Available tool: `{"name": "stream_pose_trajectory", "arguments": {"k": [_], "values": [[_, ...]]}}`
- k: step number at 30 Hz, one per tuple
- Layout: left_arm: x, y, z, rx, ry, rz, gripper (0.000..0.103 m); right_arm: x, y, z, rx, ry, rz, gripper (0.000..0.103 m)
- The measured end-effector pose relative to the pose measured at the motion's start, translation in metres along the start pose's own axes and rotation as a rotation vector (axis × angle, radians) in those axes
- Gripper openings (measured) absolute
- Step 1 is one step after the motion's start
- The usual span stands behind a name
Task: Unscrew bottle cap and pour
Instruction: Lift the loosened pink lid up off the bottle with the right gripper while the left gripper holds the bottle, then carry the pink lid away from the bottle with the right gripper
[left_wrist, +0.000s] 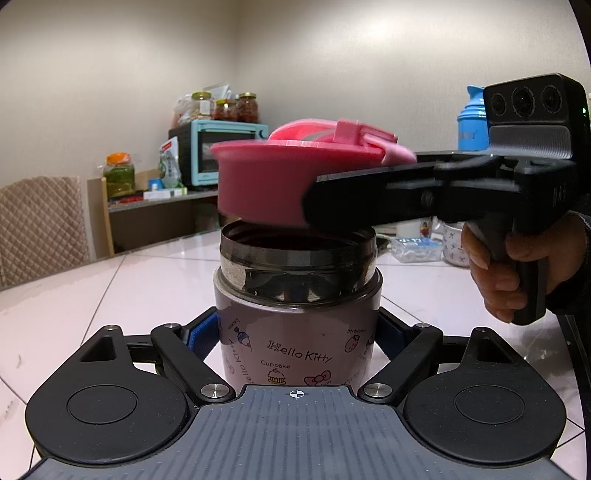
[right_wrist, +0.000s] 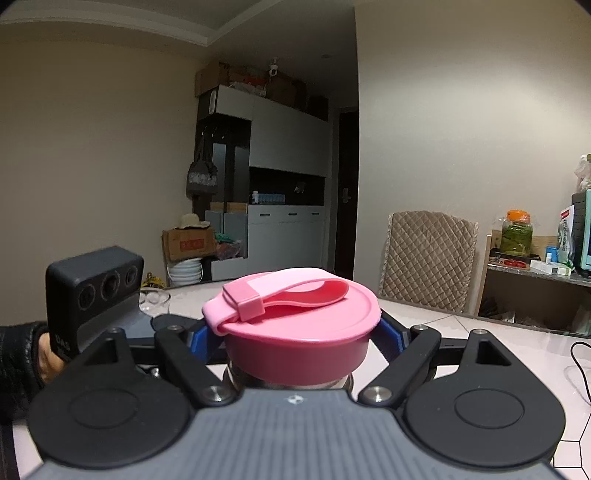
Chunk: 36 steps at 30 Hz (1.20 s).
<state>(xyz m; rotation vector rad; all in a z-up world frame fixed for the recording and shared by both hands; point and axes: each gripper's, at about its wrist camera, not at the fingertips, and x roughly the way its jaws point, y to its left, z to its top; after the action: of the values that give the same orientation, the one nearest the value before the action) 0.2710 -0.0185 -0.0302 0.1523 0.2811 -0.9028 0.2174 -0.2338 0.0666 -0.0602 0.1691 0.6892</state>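
A glossy white tiled table (left_wrist: 74, 295) carries one squat cylindrical jar (left_wrist: 297, 332) with a printed matte body and a shiny threaded metal neck. The left tongs (left_wrist: 295, 334) pinch its body. The right tongs (right_wrist: 297, 332) clamp one smooth round pink cap (right_wrist: 299, 332) with a looped strap, just above the open mouth.

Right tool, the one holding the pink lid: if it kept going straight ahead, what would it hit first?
Probably nothing close. The right tool holds the pink lid just above the jar; beyond lies open table, then likely the quilted chair, though depth is unclear.
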Motion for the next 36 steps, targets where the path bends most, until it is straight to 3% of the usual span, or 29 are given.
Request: {"name": "stream_pose_trajectory", "arguments": {"k": [12, 21, 30, 36], "values": [[0.000, 0.001, 0.000, 0.000, 0.000, 0.000, 0.090, -0.013, -0.002, 0.004, 0.027, -0.023, -0.084, 0.085], [0.000, 0.001, 0.001, 0.001, 0.000, 0.001, 0.090, -0.033, -0.014, -0.002, 0.104, -0.030, -0.243, 0.085], [0.001, 0.000, 0.002, 0.001, 0.000, 0.000, 0.090, -0.038, -0.024, -0.020, 0.166, 0.006, -0.341, 0.085], [0.001, 0.001, 0.002, 0.000, 0.000, 0.000, 0.090, -0.030, -0.034, -0.043, 0.207, 0.089, -0.416, 0.085]]}}
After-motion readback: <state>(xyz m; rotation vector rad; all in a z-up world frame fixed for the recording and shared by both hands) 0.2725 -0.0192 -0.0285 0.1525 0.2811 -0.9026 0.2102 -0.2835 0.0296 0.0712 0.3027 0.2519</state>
